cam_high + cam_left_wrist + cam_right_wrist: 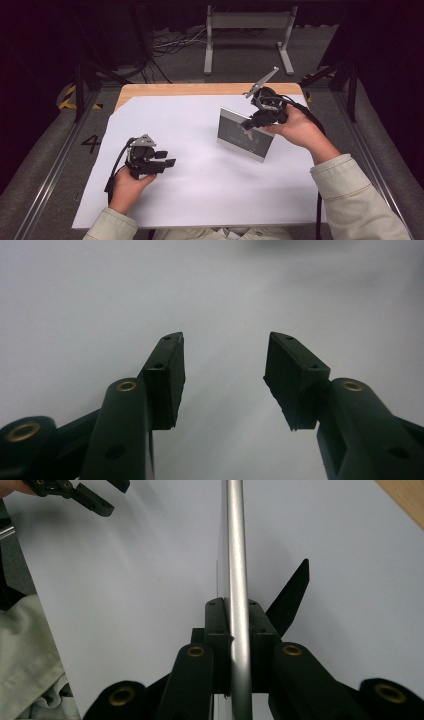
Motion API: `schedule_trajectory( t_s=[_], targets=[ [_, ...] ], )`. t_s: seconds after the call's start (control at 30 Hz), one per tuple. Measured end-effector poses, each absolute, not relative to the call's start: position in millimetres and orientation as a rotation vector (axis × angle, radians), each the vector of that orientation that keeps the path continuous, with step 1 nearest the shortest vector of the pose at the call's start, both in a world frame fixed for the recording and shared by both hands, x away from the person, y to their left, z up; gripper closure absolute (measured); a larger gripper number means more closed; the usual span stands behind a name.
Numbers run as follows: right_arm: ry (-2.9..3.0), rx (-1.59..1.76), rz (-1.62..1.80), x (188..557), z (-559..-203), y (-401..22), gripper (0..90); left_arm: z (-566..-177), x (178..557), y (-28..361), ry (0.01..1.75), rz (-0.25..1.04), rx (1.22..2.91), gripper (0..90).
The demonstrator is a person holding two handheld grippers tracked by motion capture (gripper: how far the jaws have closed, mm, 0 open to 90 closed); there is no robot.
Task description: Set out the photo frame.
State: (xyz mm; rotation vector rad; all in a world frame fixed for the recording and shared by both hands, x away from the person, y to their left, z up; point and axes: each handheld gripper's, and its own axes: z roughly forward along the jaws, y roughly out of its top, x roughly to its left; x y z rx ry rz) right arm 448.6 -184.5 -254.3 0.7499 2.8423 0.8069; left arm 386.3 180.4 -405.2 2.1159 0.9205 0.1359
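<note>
Our right gripper [239, 630] pinches the silver picture frame [245, 135] by its upper edge over the white sheet [200, 165], while our left gripper [224, 380] rests spread and empty.

A wooden table [150, 90] is being covered by a white sheet [200, 175]. Grey carpeted floor [45, 155] is being crossed by cables [170, 45], and a grey metal stand [247, 22] is being backed by darkness.

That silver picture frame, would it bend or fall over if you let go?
The picture frame probably stays stiff: its metal edge runs straight through the right gripper. It looks thin and upright, so it may tip, though a black prop behind might steady it.
</note>
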Motion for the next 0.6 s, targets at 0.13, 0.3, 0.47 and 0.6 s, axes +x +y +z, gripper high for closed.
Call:
schedule_trajectory(
  t_s=[0.13,0.3,0.47,0.6],
  targets=[
    [2.855,0.724,0.807,452.2,-253.8,-181.8,83.3,-405.5,386.6,179.8,0.925,0.128,2.113,50.9],
    [2.868,0.647,0.791,455.5,-253.3,-179.9,83.4,-406.0,388.6,177.7,0.915,0.125,2.121,51.1],
    [2.909,0.565,0.759,457.9,-253.8,-176.1,83.4,-406.8,389.8,174.8,0.91,0.118,2.127,51.1],
    [2.952,0.51,0.75,459.4,-256.6,-171.5,83.4,-406.8,390.3,174.9,0.904,0.117,2.129,51.1]
  ],
)
